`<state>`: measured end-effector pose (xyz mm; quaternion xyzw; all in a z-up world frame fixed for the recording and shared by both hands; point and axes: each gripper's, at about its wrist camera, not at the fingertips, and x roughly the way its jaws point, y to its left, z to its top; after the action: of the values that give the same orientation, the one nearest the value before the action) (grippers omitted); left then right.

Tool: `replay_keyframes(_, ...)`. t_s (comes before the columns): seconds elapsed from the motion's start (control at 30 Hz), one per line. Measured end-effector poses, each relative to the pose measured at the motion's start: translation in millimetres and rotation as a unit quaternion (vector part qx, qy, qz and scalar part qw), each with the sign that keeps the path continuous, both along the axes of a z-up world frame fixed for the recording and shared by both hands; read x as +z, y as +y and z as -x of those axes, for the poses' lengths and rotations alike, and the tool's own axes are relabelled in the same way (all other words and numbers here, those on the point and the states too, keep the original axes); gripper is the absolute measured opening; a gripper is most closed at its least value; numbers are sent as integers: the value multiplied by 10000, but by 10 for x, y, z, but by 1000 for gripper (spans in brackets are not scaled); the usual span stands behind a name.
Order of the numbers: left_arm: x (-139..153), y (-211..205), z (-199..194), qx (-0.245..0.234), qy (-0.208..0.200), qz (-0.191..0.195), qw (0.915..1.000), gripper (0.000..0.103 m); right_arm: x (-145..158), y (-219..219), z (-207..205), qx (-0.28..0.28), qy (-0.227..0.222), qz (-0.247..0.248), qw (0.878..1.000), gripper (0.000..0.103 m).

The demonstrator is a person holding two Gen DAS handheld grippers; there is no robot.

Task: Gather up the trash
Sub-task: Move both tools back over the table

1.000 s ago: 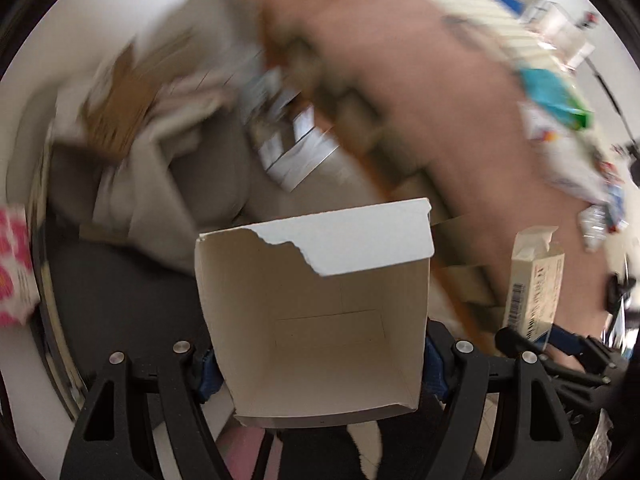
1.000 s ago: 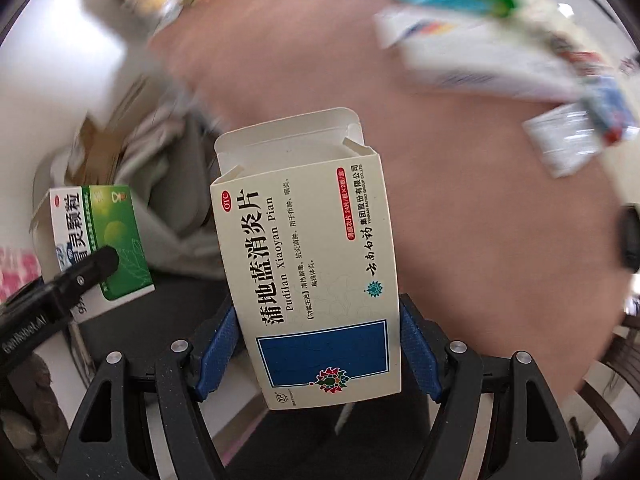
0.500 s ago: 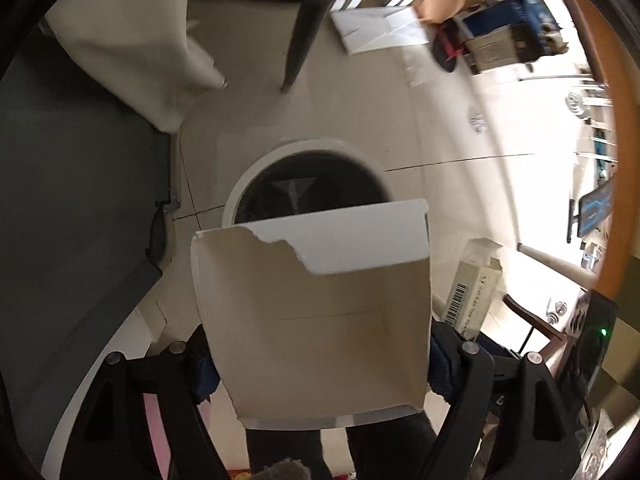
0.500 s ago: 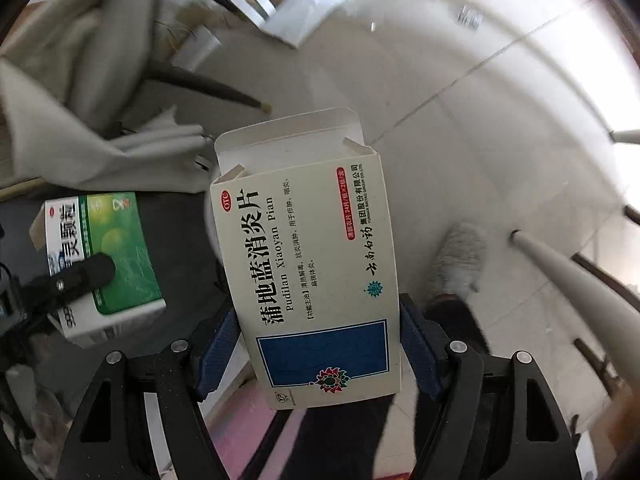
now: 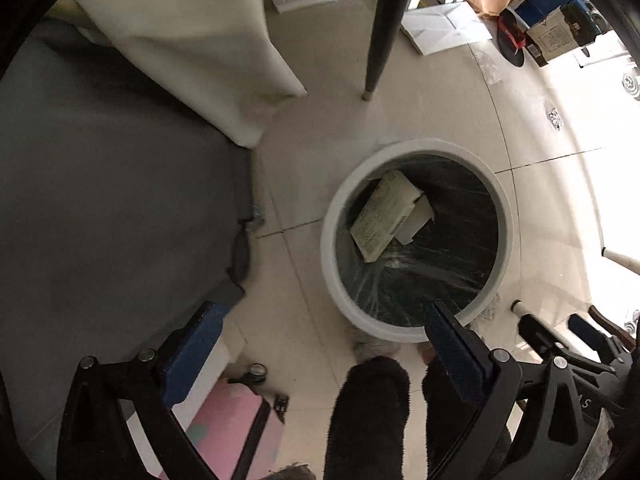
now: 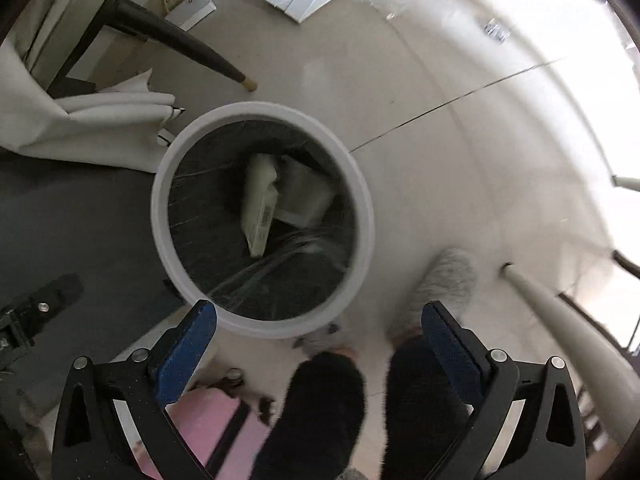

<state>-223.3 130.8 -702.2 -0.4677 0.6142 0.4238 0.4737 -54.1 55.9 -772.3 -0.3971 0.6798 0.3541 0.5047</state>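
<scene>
A: Where has the trash ended up?

B: Both cartons lie inside the round white bin (image 5: 416, 236), which is lined with a dark bag. The printed medicine box (image 5: 384, 216) rests tilted against the liner, and the plain white carton (image 5: 420, 220) lies touching it, partly tucked under its edge. In the right wrist view the same bin (image 6: 262, 220) sits just ahead of the jaws, with the medicine box (image 6: 260, 208) showing its barcode side and the white carton (image 6: 306, 196) beside it.

A: And the jaws?

B: The left gripper (image 5: 320, 344) has its jaws spread wide with nothing between them; the bin lies ahead and toward its right jaw. The right gripper (image 6: 318, 336) is likewise spread and empty, with the bin ahead and toward its left jaw.

A: What else is around?

B: A dark chair leg (image 5: 380, 36) stands beyond the bin, a white cloth (image 5: 192, 52) hangs over a grey surface (image 5: 100, 208) off the left jaw, and flat cardboard (image 5: 444, 28) lies further out on the tiled floor (image 5: 440, 104). Below the jaws are the person's dark-clad legs (image 6: 332, 408), a fluffy slipper (image 6: 444, 280) and something pink (image 5: 232, 428).
</scene>
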Motion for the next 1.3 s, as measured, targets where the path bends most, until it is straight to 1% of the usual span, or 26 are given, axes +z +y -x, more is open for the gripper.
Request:
replay_keyframes(0.17,413,-34,-48,-192,122,-202,9995,103,426,104,-18,171,-333,-39,9993,103)
replay_keyframes(0.33,889,-98,-74,-201,86,-332,9992,103,1088,68,-74,257,-463,-125,9985,103)
replay_keyframes(0.43,1176,-134,-105,-207,11,-403,9990,103,1557,52,-88,292,-478,-228,9982,103)
replay_keyframes(0.53,1552,-187,-118,-248,-63,-496,9984,103,1978,43,-64,367,-451,-363,9976,103)
replay_keyframes(0.57,1679,-210,-122,-272,-80,-531,9982,103,2193,33,-54,416,-459,-423,9972,103)
replay_keyframes(0.6,1823,-228,-113,-289,-108,-570,9979,103,2320,25,-46,433,-450,-451,9970,103)
replay_keyframes(0.63,1954,-249,-104,-312,-109,-609,9976,103,2509,10,-36,459,-424,-496,9968,103)
replay_keyframes(0.67,2075,-271,-99,-347,-111,-640,9973,103,2617,4,-23,470,-407,-523,9967,103)
replay_keyframes(0.73,2318,-328,-82,-411,-141,-698,9966,103,2936,-34,0,476,-363,-593,9964,103)
replay_keyframes(0.77,2444,-361,-73,-427,-151,-722,9964,103,3034,-48,19,476,-340,-616,9964,103)
replay_keyframes(0.83,2705,-419,-42,-425,-199,-768,9959,103,3325,-107,37,459,-311,-693,9961,103)
replay_keyframes(0.87,2798,-439,-17,-402,-222,-786,9958,103,3416,-129,46,443,-297,-723,9960,103)
replay_keyframes(1.0,3276,-515,3,-374,-265,-983,9941,103,3863,-244,27,223,-108,-981,9949,103)
replay_keyframes(1.1,3632,-535,-88,-455,-310,-1280,9902,103,4202,-313,-122,-193,141,-1301,9912,103)
replay_keyframes(1.2,4001,-510,-321,-617,-442,-1672,9830,103,4535,-429,-420,-748,204,-1604,9840,103)
replay_keyframes(1.27,4235,-474,-583,-841,-551,-1932,9760,103,4767,-576,-739,-1255,223,-1821,9750,103)
replay_keyframes(1.3,4333,-456,-763,-1003,-604,-2048,9718,103,4836,-635,-859,-1409,195,-1865,9721,103)
